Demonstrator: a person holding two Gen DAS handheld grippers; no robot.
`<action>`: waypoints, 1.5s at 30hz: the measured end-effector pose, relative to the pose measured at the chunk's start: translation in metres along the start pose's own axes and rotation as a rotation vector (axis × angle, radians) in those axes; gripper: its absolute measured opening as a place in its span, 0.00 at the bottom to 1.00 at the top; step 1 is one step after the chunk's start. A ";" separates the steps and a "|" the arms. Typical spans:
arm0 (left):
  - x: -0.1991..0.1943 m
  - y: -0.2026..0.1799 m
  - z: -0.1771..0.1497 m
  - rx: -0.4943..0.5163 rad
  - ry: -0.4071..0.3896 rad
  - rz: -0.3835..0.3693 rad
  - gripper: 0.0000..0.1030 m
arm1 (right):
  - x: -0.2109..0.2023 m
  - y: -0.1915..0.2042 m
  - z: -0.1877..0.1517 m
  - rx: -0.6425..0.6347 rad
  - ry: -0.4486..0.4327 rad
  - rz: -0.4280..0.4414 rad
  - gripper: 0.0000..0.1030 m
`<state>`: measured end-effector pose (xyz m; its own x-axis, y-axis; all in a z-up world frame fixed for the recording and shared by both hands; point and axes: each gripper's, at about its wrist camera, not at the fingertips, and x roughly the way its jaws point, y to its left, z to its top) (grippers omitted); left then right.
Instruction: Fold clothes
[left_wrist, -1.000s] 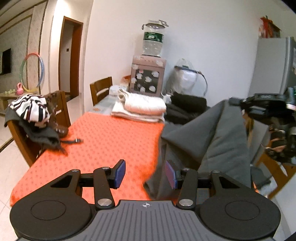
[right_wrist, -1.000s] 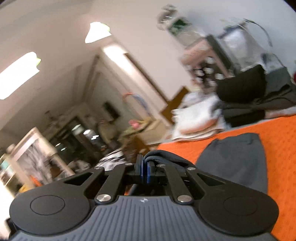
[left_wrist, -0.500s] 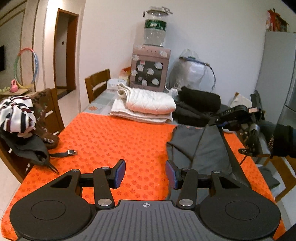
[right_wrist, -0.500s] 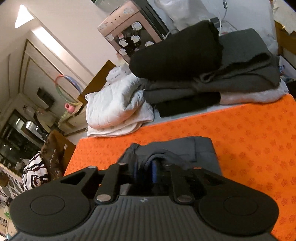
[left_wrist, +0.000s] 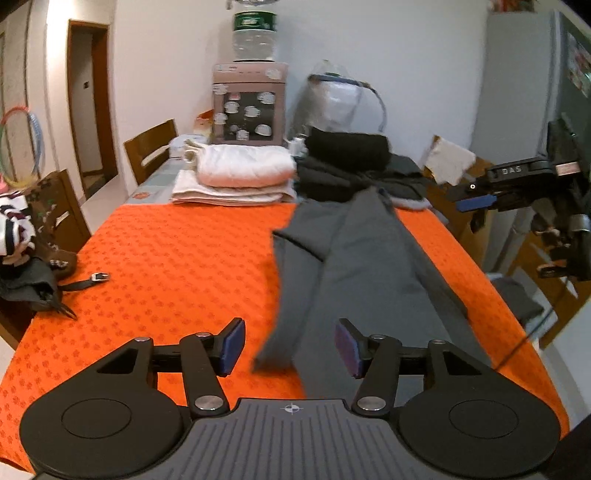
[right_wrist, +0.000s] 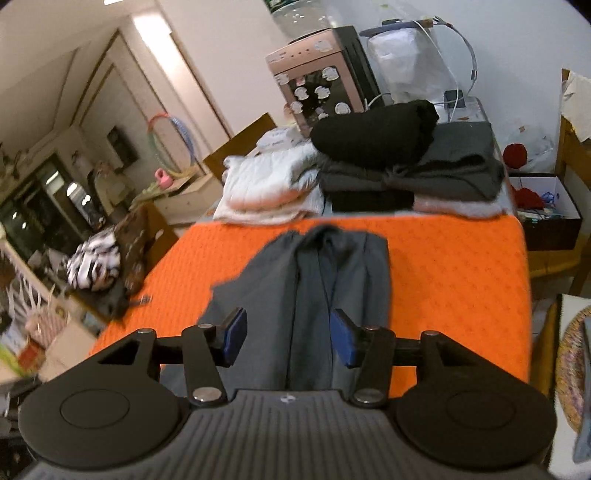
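where orange dimpled cloth (left_wrist: 177, 266) spreads, long grey garment (left_wrist: 354, 266) lies creased.

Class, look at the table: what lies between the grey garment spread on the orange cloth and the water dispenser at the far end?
Folded clothes: the white quilted stack and the black and dark grey pile lie between the grey garment and the water dispenser. Both wrist views show it.

There is one grey garment (left_wrist: 354, 258) lying on one orange tablecloth (left_wrist: 177, 258). Behind it sit two piles of folded clothes: one white pile (left_wrist: 236, 177) and one dark pile (left_wrist: 347, 162). Two wooden chairs (left_wrist: 151, 147) stand at the left. There is one water dispenser (left_wrist: 249, 107), one hula hoop (left_wrist: 22, 144) and two grippers (left_wrist: 290, 349).
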<state>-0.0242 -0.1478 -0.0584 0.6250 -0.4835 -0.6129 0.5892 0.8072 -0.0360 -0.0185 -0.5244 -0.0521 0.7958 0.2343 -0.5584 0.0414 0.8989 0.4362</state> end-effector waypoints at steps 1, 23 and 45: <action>0.001 -0.009 -0.003 0.012 0.010 -0.012 0.56 | -0.009 0.001 -0.011 -0.011 0.004 -0.001 0.54; 0.052 -0.151 -0.080 0.408 0.048 -0.037 0.45 | -0.104 0.015 -0.179 -0.055 0.077 -0.067 0.54; 0.003 -0.135 -0.012 0.289 -0.024 -0.030 0.06 | -0.050 0.104 -0.192 -0.197 -0.041 0.062 0.33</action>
<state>-0.1074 -0.2542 -0.0651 0.6151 -0.5163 -0.5959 0.7267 0.6644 0.1744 -0.1695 -0.3714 -0.1143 0.8171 0.2801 -0.5040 -0.1243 0.9391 0.3204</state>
